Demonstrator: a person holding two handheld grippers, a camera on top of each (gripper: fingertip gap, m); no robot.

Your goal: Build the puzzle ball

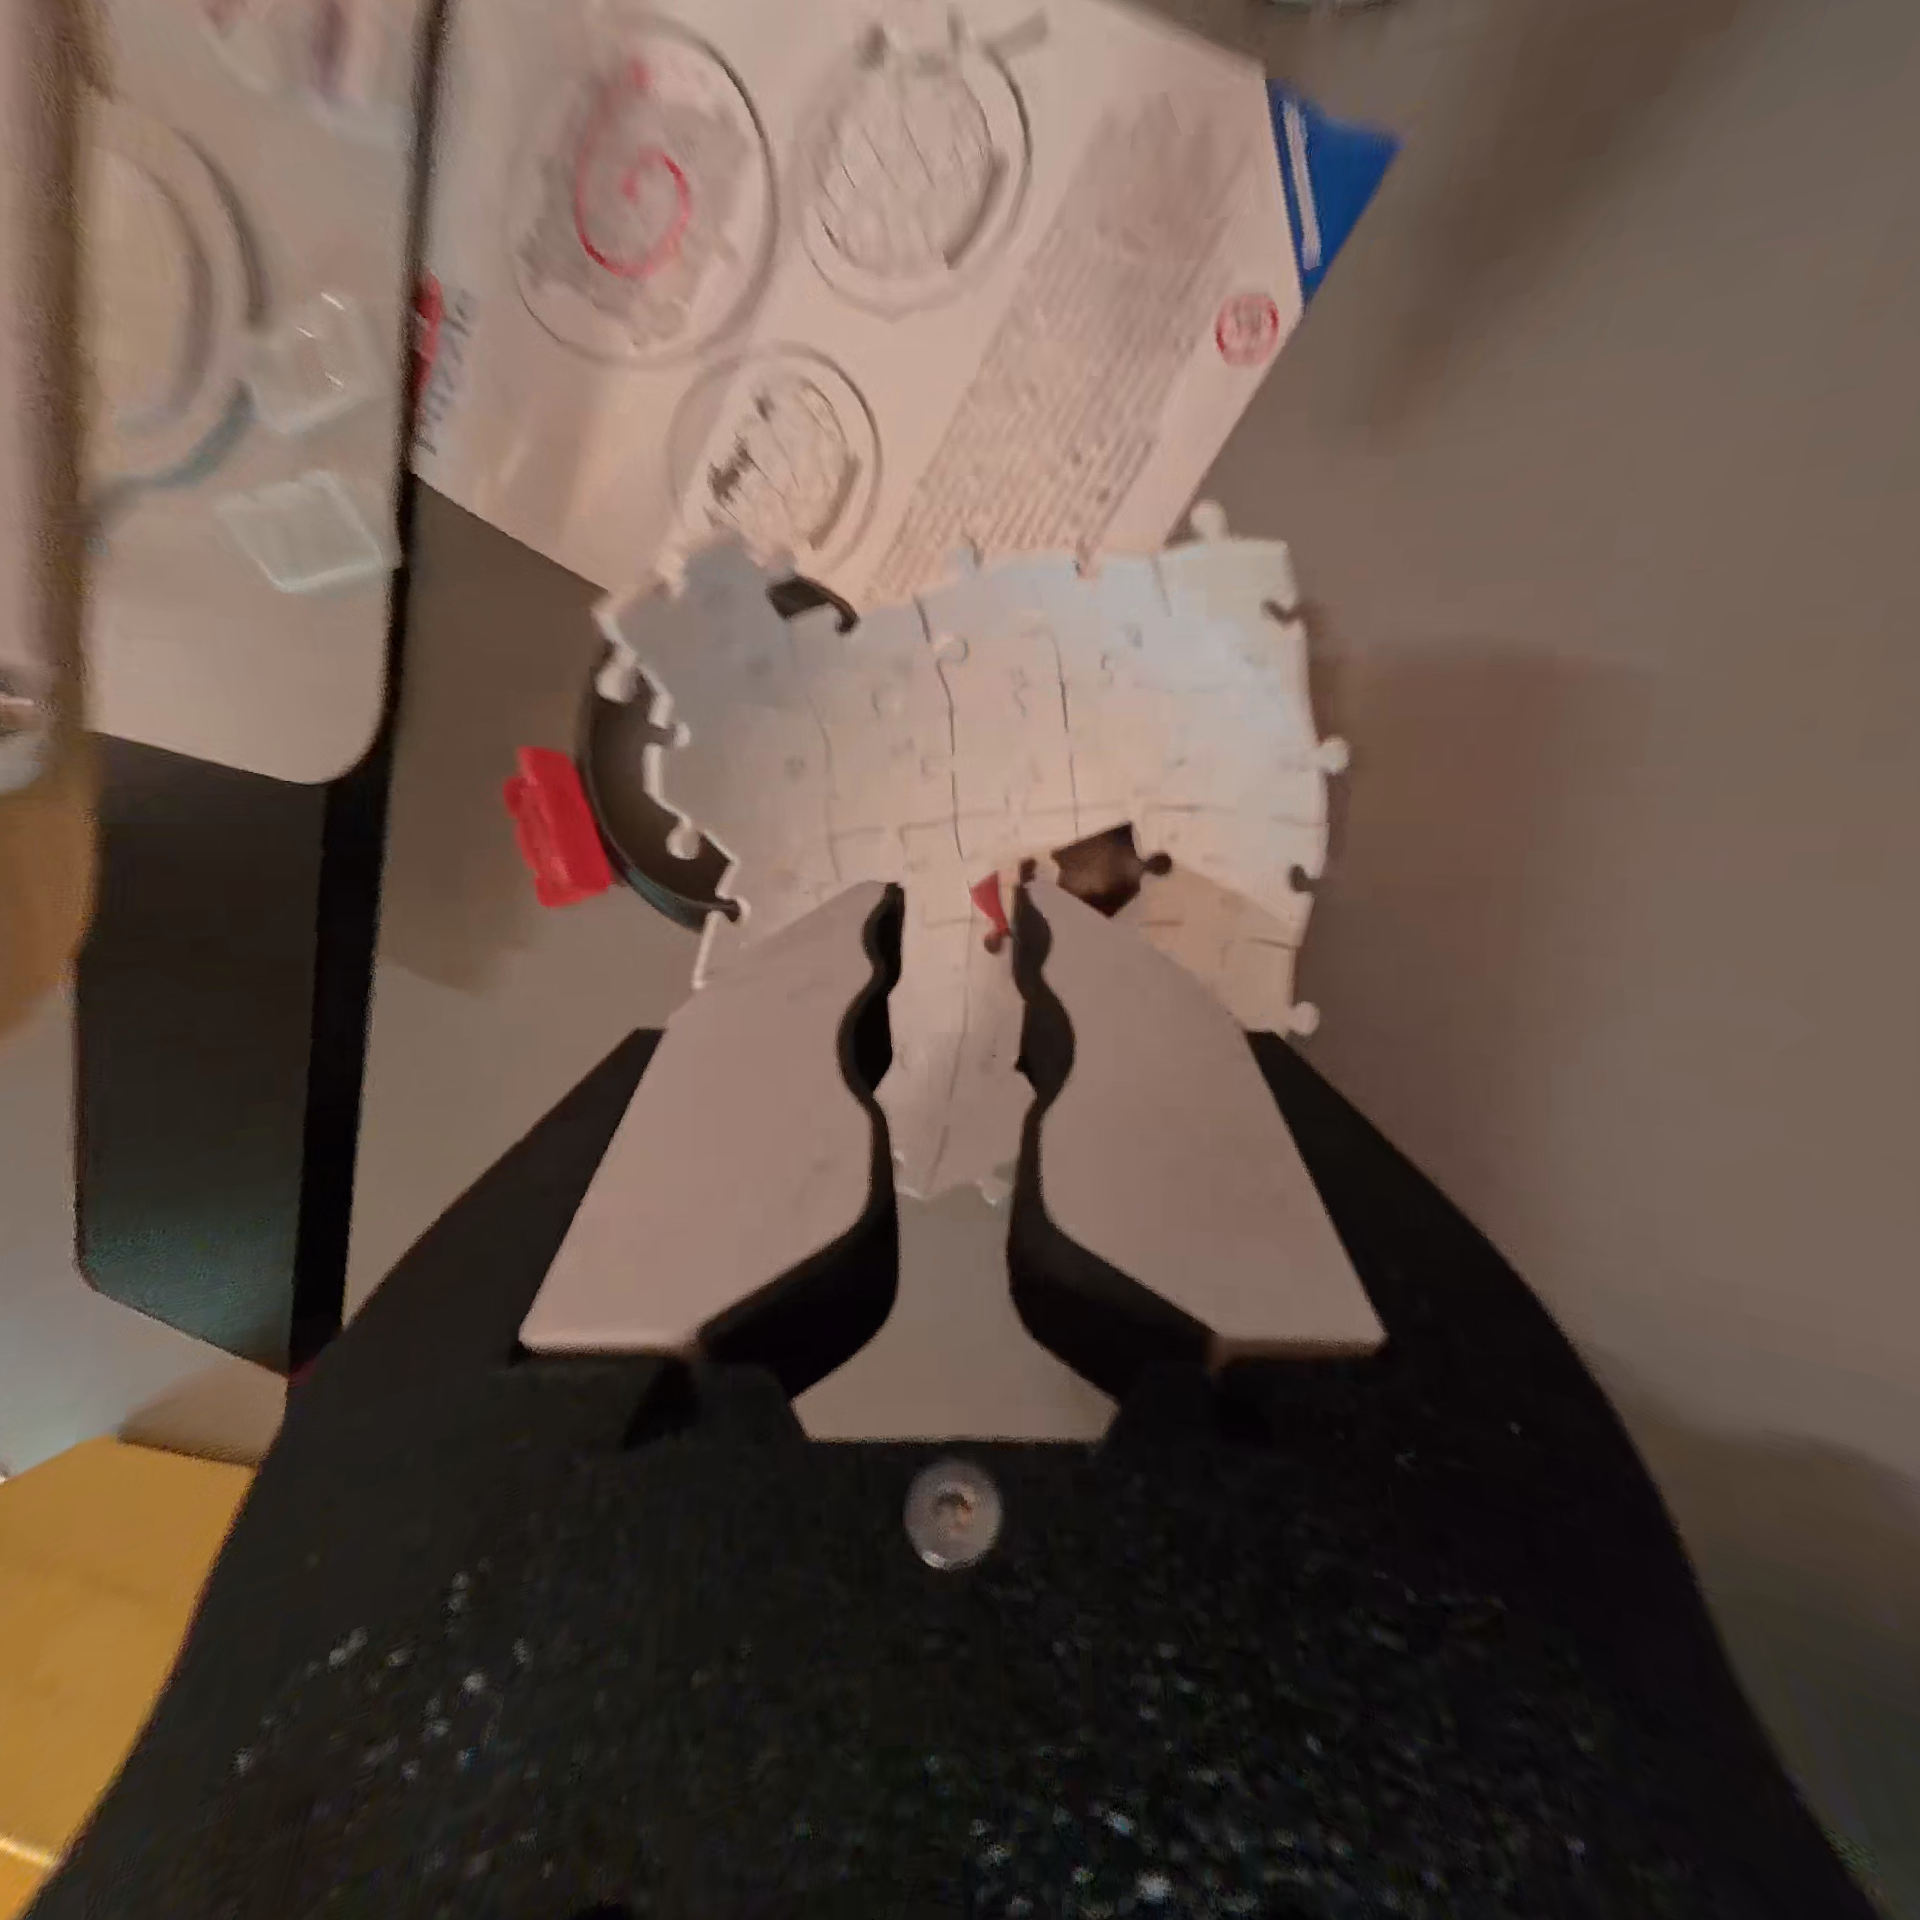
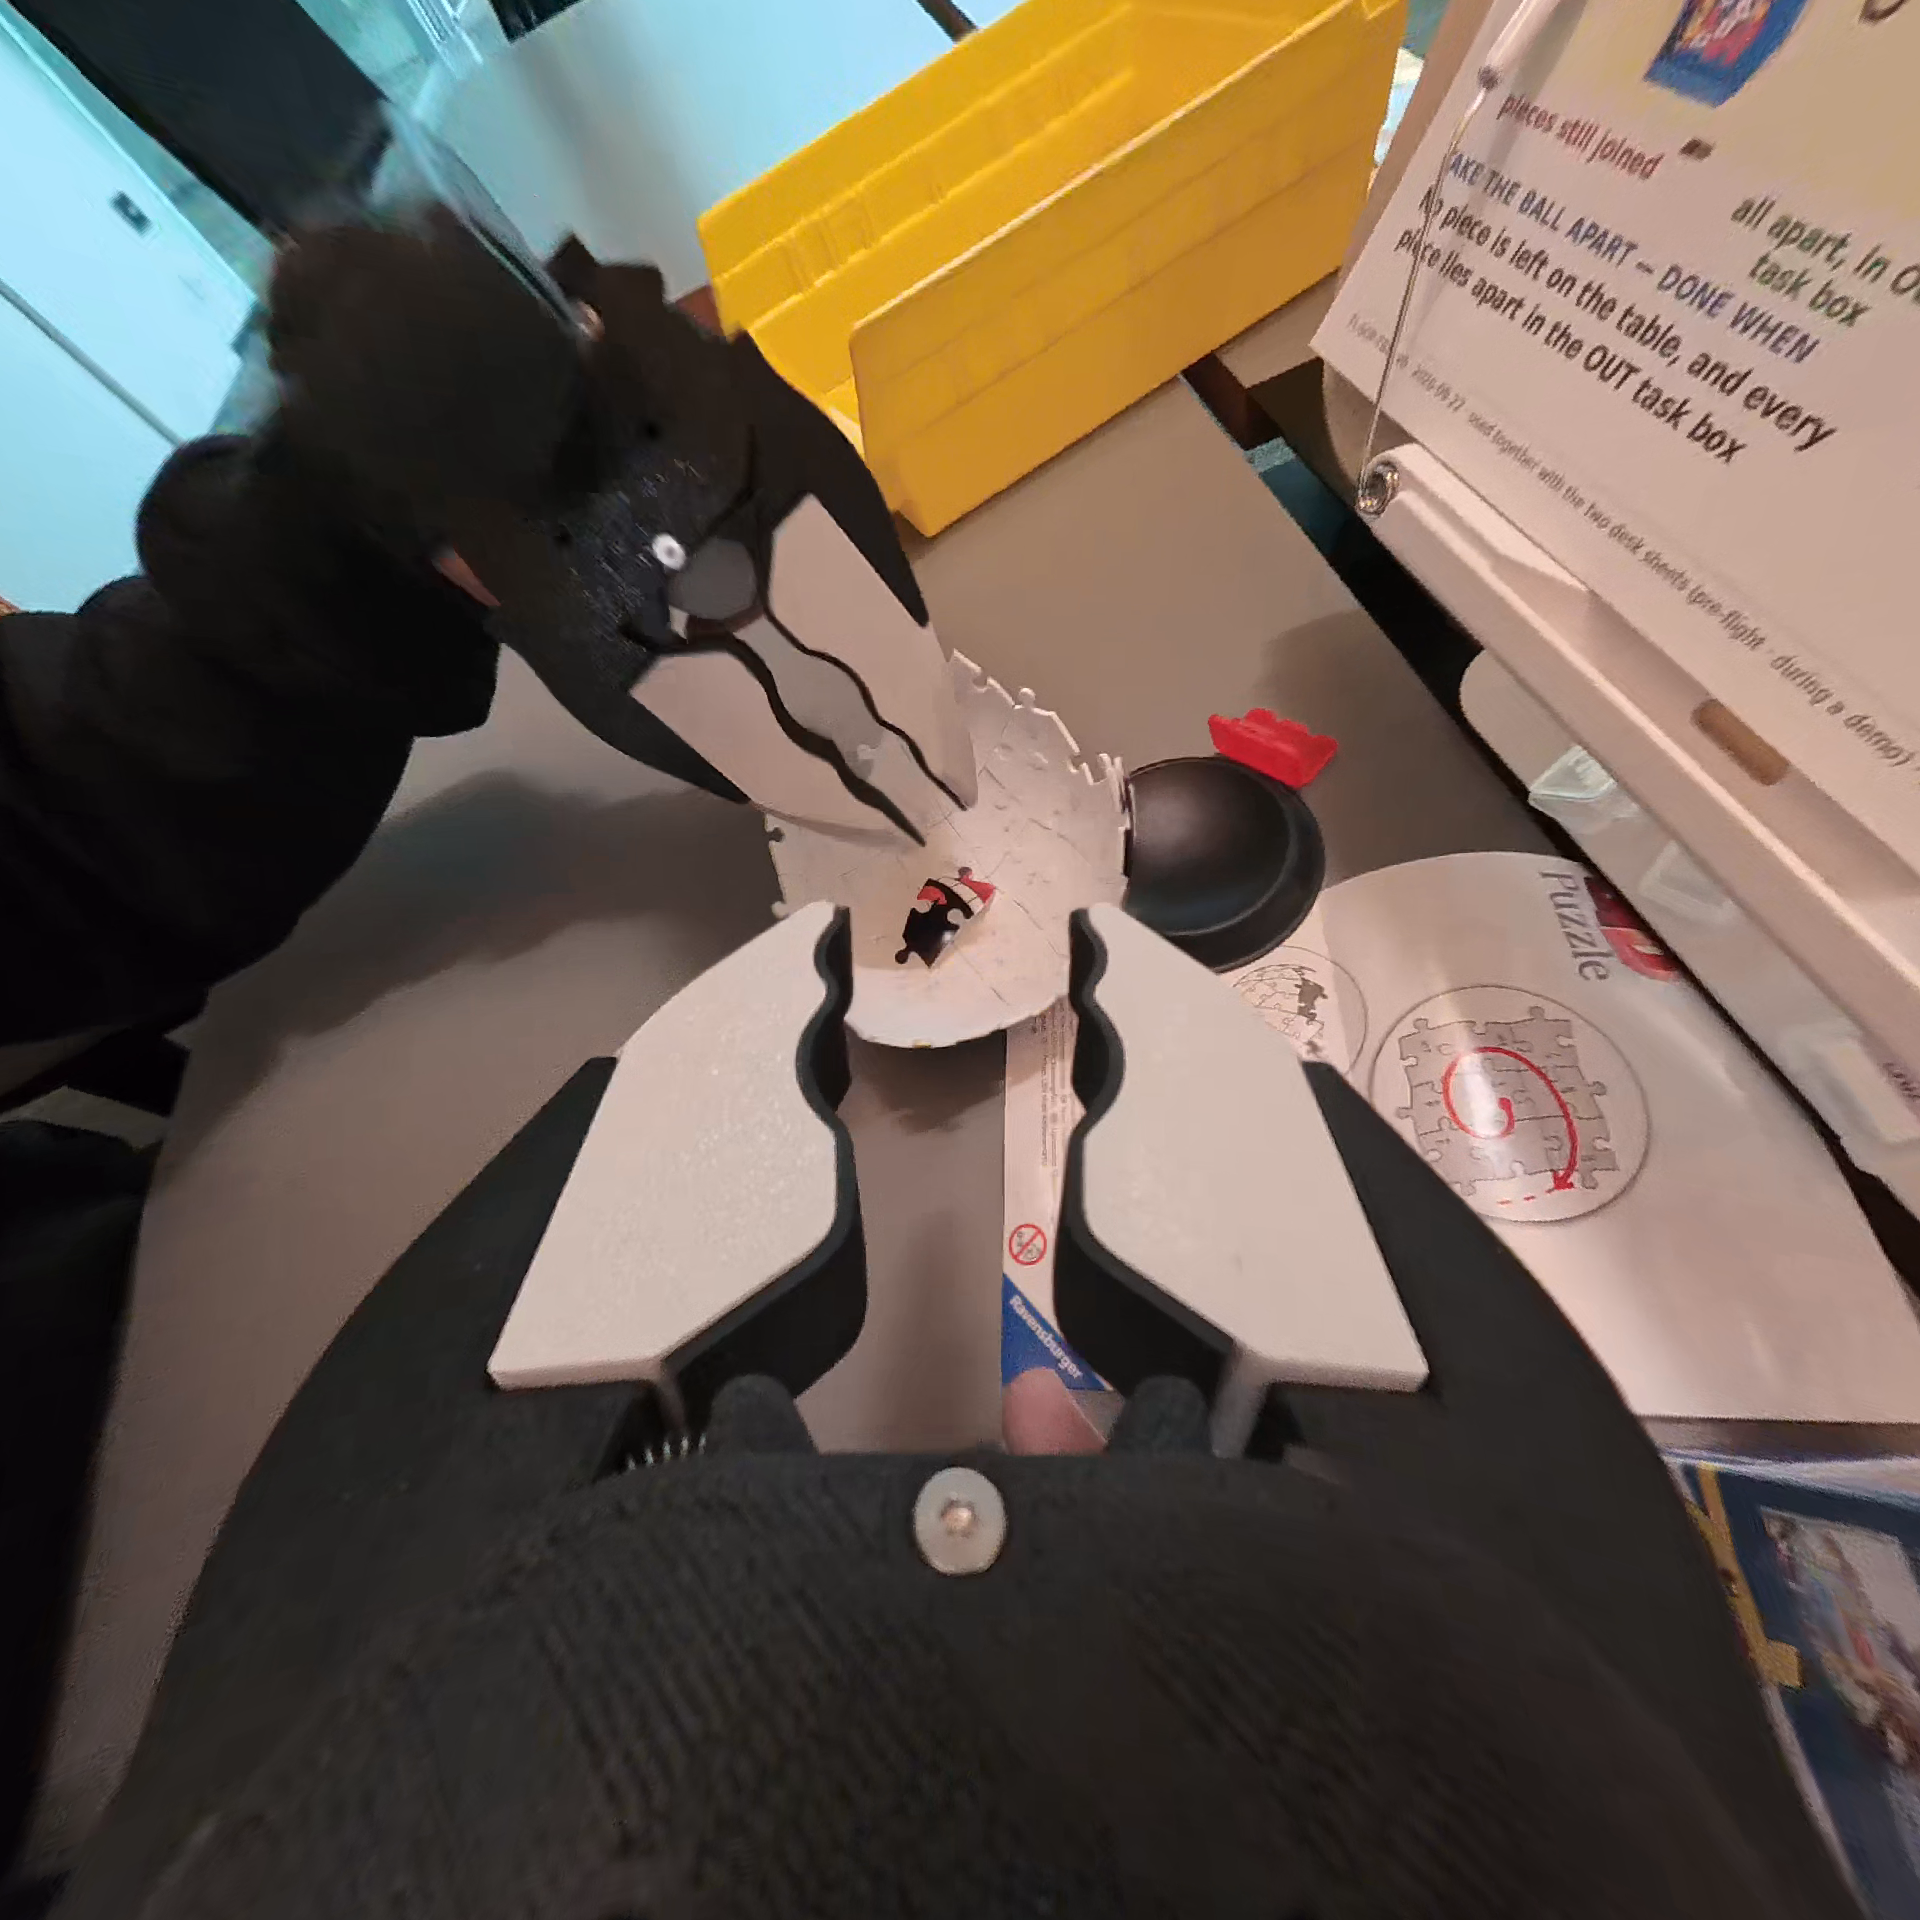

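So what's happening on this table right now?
A person is building a puzzle ball with two handheld grippers. The left gripper is shut on the rim of the half-built white shell, holding it up. The right gripper is open just in front of it, holding nothing. One loose black-and-red piece lies inside the shell, with a black stand and instruction sheet beside it.

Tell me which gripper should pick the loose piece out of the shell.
Right. The right gripper is open and empty above the loose piece, while the left gripper is shut on the puzzle shell, steadying it.
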